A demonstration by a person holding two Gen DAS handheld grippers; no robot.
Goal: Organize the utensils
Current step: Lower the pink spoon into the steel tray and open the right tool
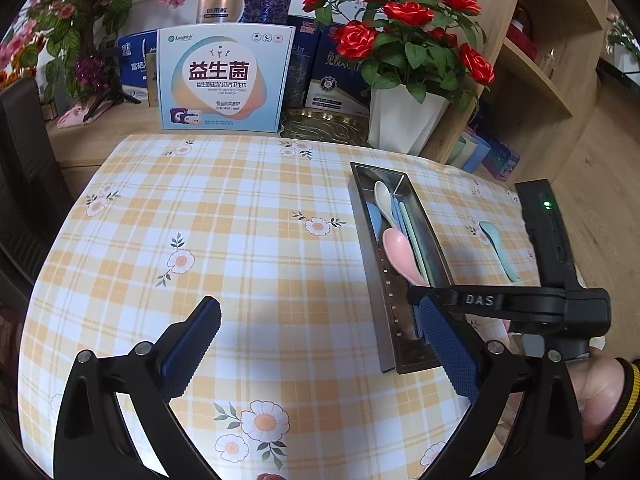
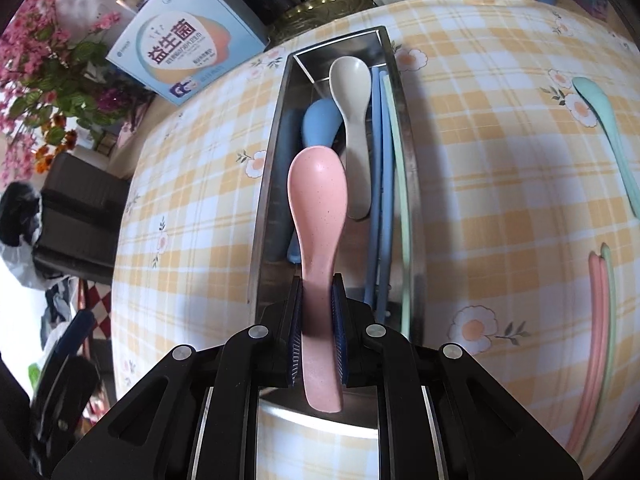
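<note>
Right tongs [image 2: 317,332] clamping speckled pink spoon [image 2: 318,200], matte

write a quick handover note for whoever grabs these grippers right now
Left gripper: open, empty, over the tablecloth.
Right gripper: shut on the pink spoon, held over the metal tray.
In the tray: white spoon, blue spoon, blue and green chopsticks.
Left: release pink spoon, then tray the green spoon and pink and green chopsticks.
</note>
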